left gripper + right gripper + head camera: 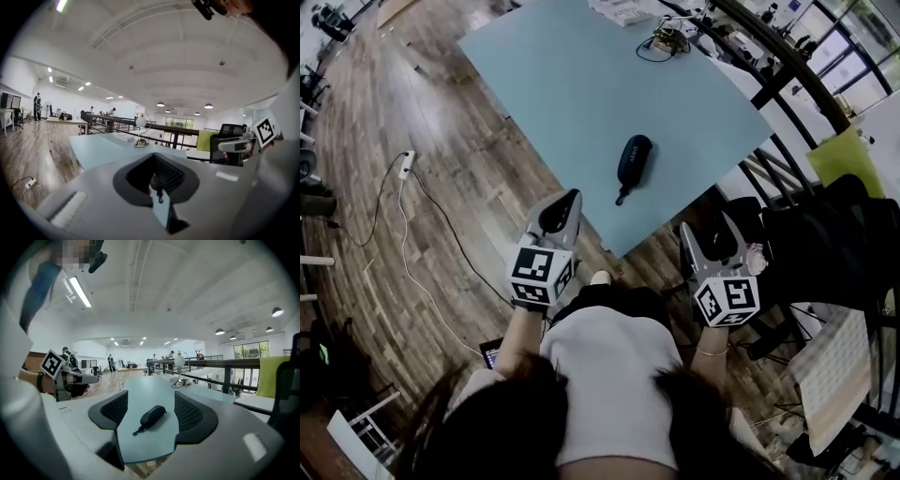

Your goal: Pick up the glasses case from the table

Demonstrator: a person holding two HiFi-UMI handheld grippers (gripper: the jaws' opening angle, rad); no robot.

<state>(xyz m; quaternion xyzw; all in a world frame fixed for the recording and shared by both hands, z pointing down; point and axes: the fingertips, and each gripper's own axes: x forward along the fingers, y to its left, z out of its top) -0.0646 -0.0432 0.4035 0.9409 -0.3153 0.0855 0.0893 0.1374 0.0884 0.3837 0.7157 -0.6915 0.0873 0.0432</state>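
Glasses case (635, 159) lies on the table (572, 84) near its edge.

Bright, even indoor light: ceiling strip light (79, 291), round ceiling lamps (161, 104), daylight through windows (251, 350). Glasses case (150, 416) throws faint soft shadow on worktop (145, 390). Head view greyer, duller. Gripper views fisheye: black vignetted corners, bent edges, close foreground soft.

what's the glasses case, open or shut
Shut: the glasses case lies flat on the table, its two halves together, nothing showing inside.
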